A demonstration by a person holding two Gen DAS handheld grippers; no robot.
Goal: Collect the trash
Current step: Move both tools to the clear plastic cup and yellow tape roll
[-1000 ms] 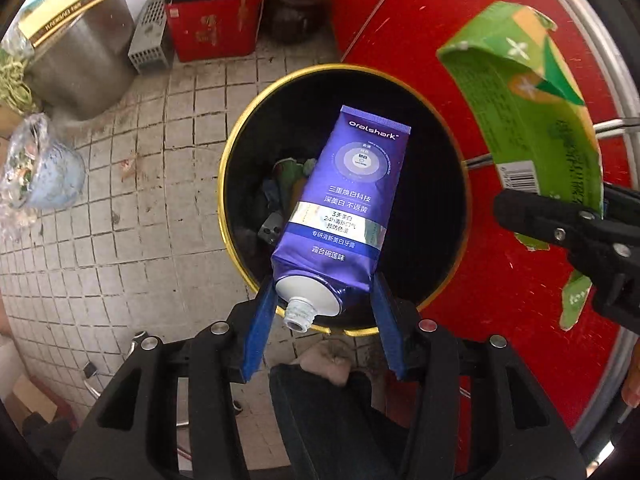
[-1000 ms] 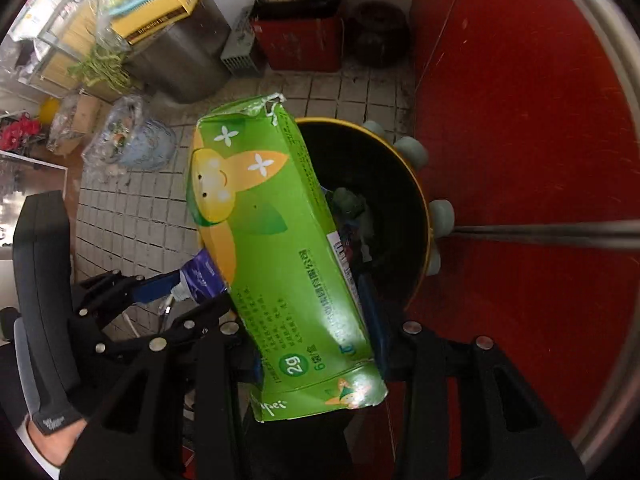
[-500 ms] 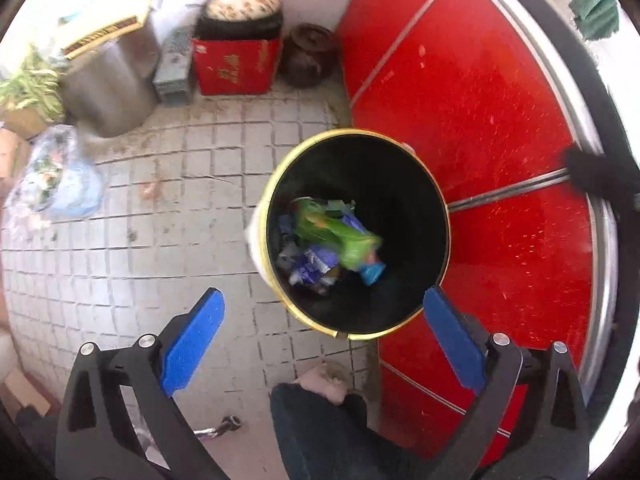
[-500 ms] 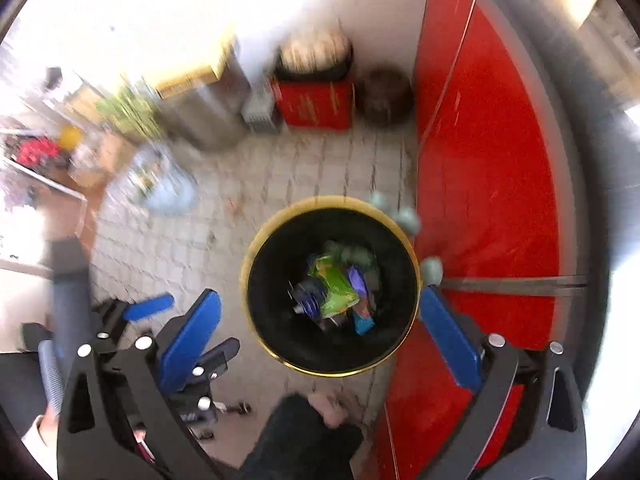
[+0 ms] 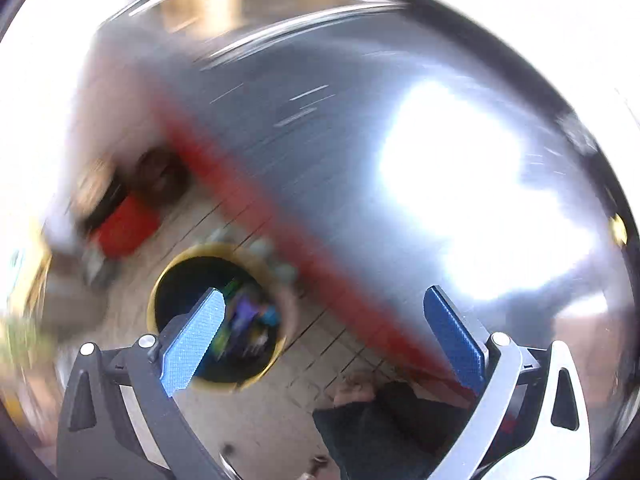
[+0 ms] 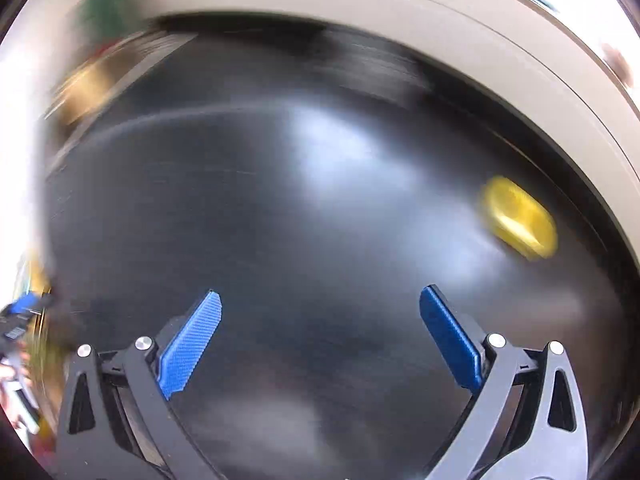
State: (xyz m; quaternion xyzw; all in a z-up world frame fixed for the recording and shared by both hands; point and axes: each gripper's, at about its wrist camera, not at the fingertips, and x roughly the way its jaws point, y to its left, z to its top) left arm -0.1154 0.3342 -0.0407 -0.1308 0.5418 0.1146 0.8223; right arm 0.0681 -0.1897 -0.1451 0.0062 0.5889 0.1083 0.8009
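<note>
L tongs (image 5: 320,334): spread wide, nothing btwn the pads.
R tongs (image 6: 320,336): spread wide too, empty.
Bin (image 5: 160,280): on tiled floor by red panel, below L tongs; blurred wrappers inside.
Bench: dark, glossy top (image 6: 300,220) under R tongs.
Next trash: yellow blob (image 6: 520,218) on bench, far right; blurred.
Handling: prob. light, crinkly; pinch across its middle, gently.

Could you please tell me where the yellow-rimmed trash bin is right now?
In the left wrist view, the trash bin sits on the tiled floor at lower left, beside the red panel and partly behind the left tool's left finger.
</note>
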